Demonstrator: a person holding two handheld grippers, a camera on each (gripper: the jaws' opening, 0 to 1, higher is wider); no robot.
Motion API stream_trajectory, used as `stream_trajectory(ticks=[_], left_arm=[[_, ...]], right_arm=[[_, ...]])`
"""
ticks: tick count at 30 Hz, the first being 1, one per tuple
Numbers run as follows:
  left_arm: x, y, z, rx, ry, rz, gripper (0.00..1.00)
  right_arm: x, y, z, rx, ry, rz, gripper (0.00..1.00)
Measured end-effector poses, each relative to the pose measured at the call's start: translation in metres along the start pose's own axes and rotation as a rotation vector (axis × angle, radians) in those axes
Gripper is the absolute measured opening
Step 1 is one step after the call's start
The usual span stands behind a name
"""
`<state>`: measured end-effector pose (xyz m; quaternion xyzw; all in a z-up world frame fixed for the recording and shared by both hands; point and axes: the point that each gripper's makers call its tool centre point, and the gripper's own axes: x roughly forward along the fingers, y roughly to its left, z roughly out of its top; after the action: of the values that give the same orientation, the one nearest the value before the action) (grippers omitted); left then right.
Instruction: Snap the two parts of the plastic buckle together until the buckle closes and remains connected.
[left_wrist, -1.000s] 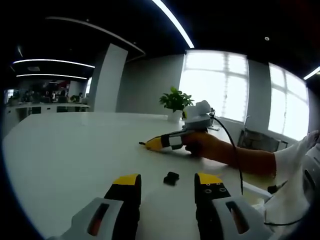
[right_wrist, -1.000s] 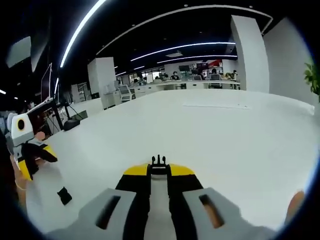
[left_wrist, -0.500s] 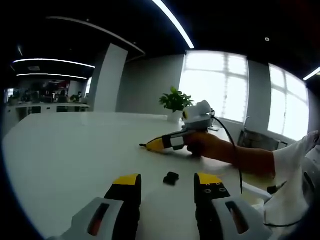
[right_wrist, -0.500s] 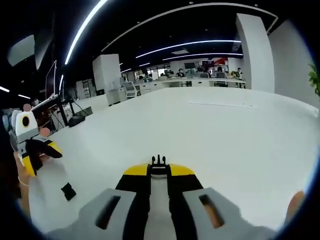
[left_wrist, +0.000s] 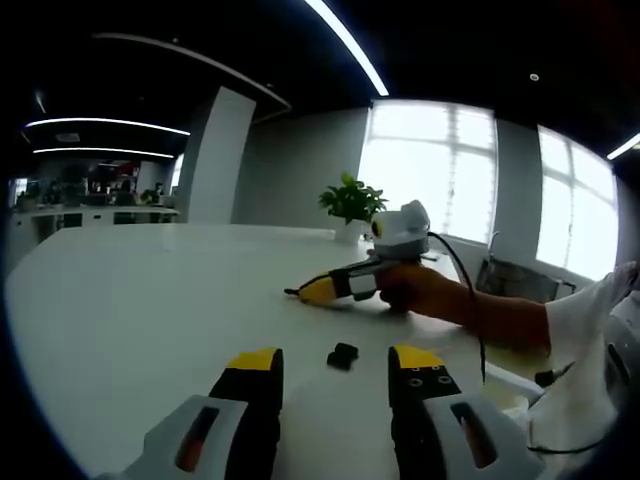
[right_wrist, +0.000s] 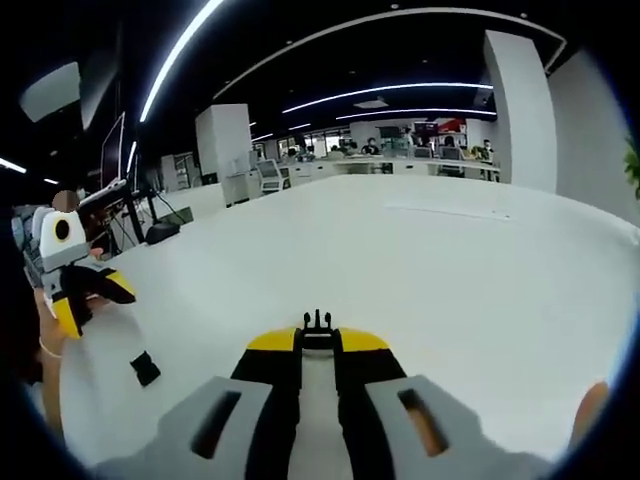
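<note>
While your right gripper (right_wrist: 318, 345) is clamping the pronged half of the buckle (right_wrist: 318, 322) between its yellow tips, prongs sticking forward along the jaws, the other buckle half (left_wrist: 342, 355) is lying loose on the white tabletop (left_wrist: 150, 300). It is sitting just ahead of your left gripper (left_wrist: 335, 365), whose jaws are standing wide apart and gripping nothing, with the piece almost centred in the gap. Seen from the right gripper view, that same loose piece (right_wrist: 145, 368) is lying off to the left, near the left gripper (right_wrist: 80, 295). Your left hand is clearly the nearer one, so it looks best placed to pick the piece up before you are bringing the two halves together.
</note>
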<state>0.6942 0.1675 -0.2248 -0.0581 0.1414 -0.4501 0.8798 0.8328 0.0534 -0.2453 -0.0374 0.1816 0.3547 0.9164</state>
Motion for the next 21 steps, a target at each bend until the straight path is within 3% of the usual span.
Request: stream_trajectory(ticks=[21], left_arm=[[0.0,0.002,0.0,0.0,0.006,0.002,0.42]], right_arm=[[-0.014,0.015,-0.003,-0.065,0.001,0.063,0.13]])
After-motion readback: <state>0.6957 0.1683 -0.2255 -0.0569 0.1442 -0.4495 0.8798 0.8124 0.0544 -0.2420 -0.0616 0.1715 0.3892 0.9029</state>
